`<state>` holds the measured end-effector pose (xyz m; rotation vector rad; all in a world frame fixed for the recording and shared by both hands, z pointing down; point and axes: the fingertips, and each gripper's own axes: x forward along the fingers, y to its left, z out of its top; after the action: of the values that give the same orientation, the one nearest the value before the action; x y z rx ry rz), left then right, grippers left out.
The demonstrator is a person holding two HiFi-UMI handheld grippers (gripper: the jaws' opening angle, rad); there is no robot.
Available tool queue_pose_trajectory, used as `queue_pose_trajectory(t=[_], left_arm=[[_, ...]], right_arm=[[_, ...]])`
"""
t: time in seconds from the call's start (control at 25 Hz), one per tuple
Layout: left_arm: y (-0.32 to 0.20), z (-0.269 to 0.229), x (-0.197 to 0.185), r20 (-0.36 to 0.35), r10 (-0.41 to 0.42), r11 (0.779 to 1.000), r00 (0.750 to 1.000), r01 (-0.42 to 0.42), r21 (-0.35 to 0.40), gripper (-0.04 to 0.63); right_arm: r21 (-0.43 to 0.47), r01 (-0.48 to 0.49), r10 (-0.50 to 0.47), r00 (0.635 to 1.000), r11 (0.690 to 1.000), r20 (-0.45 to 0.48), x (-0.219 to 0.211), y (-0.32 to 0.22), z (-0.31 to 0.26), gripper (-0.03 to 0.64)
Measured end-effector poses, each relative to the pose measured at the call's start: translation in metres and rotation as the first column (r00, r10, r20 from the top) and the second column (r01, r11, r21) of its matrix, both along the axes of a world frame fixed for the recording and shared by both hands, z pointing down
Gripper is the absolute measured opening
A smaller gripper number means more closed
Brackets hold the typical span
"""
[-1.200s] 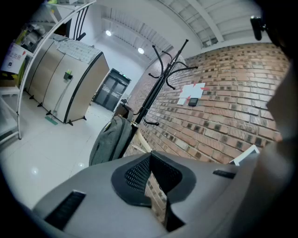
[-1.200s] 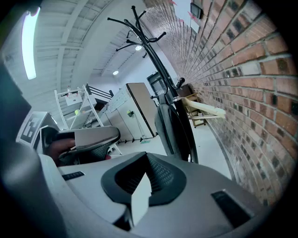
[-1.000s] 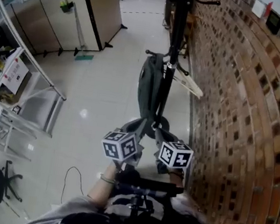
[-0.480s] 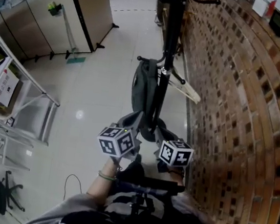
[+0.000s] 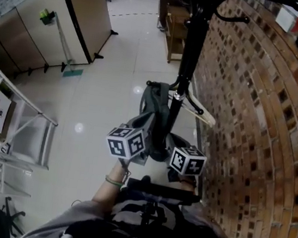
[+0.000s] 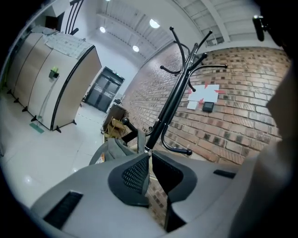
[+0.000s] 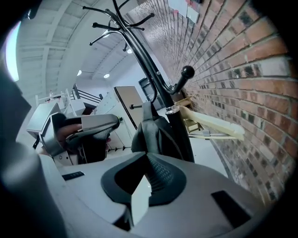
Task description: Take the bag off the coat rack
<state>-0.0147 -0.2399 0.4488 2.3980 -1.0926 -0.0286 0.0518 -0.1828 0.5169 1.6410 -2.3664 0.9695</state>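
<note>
At the coat rack (image 5: pixel 188 55): the dark grey bag (image 5: pixel 154 102) hangs from a low hook against the pole, close to the brick wall (image 5: pixel 257 131).
Progress: nothing looks done; the bag is on its hook and neither pair of tongs has hold of it. This reads as the approach.
Remaining: grip a strap or the top of the bag, lift it clear of the hook, then carry it away.
Left tongs (image 6: pixel 149 156): tips all but together, just beginning to part, nothing between them.
Right tongs (image 7: pixel 146 154): closed tip to tip, empty.
Bag and tongs: the bag lies just ahead of both tongs. It sits slightly left of the left tips and straight ahead of the right ones. Whether either pair touches it cannot be told.
Nearby: a pale wooden hanger (image 5: pixel 199 111) juts out on the wall side.
</note>
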Motion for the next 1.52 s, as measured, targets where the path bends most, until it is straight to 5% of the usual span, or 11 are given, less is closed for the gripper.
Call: queue_pose_trajectory(t=[0.28, 0.52, 1.0, 1.36, 1.52], left_arm=[[-0.049, -0.013, 0.011, 0.046, 0.104, 0.994, 0.994, -0.105, 0.035, 0.084], [-0.078, -0.003, 0.029, 0.056, 0.179, 0.984, 0.982, -0.178, -0.026, 0.127], [-0.091, 0.009, 0.062, 0.246, 0.242, 0.969, 0.939, -0.246, -0.013, 0.13], [-0.09, 0.005, 0.061, 0.181, 0.329, 0.941, 0.927, -0.337, 0.013, 0.06], [-0.089, -0.002, 0.059, 0.062, 0.344, 0.939, 0.937, -0.343, -0.028, 0.044]], right_arm=[[0.004, -0.067, 0.067, 0.998, 0.998, 0.009, -0.004, -0.035, -0.004, 0.008], [-0.008, -0.1, 0.099, 0.995, 0.995, -0.016, 0.001, -0.043, -0.003, 0.008], [-0.039, -0.093, 0.092, 0.995, 0.995, -0.031, 0.019, -0.047, 0.004, 0.008], [-0.045, -0.048, 0.047, 0.998, 0.998, -0.041, 0.023, -0.052, 0.002, 0.008], [-0.043, -0.043, 0.041, 0.998, 0.998, -0.043, 0.028, -0.052, 0.001, 0.008]])
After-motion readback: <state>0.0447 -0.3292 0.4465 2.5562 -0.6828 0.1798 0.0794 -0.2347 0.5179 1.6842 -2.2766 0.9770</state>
